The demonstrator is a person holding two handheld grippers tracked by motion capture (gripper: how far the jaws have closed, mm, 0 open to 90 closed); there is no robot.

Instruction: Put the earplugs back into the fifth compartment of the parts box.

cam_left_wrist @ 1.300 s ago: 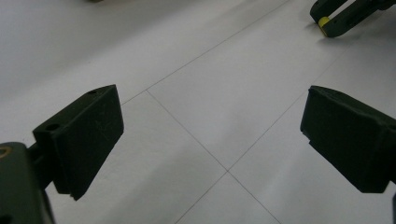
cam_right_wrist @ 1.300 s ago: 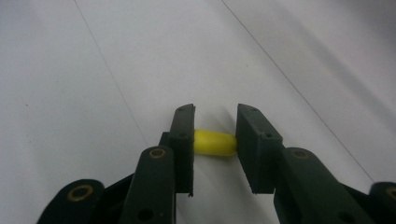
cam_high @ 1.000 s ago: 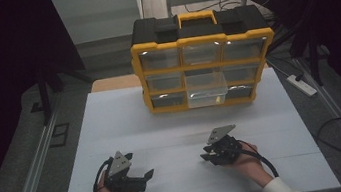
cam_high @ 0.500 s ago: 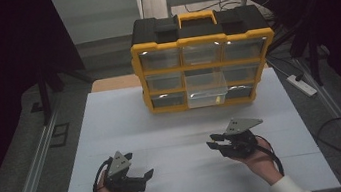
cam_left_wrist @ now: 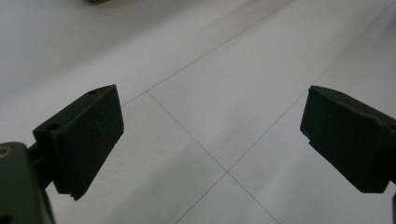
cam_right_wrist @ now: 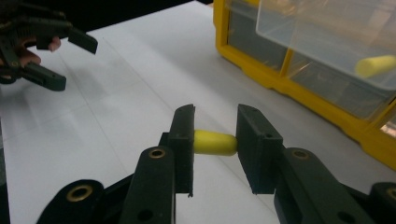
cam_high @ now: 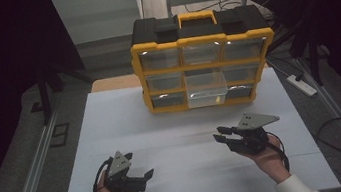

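Clamped crosswise between the jaws of the right gripper [cam_right_wrist: 215, 142] is a yellow foam earplug [cam_right_wrist: 214, 143], its long axis running from jaw to jaw. The pulled-out clear drawer [cam_high: 206, 90] of the yellow organizer [cam_high: 202, 66] is judged to lie ahead of it, well apart. The left gripper [cam_high: 145, 176] is held wide open and empty, farther from the drawer.

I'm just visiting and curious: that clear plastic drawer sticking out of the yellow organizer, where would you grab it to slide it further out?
Probably by the front lip of the clear plastic drawer, coming from the table side, straight at the yellow and black organizer. The drawer already juts forward from the middle column, so its front edge stands free of the neighbouring drawers, giving jaws room above and below. The open left gripper is free.
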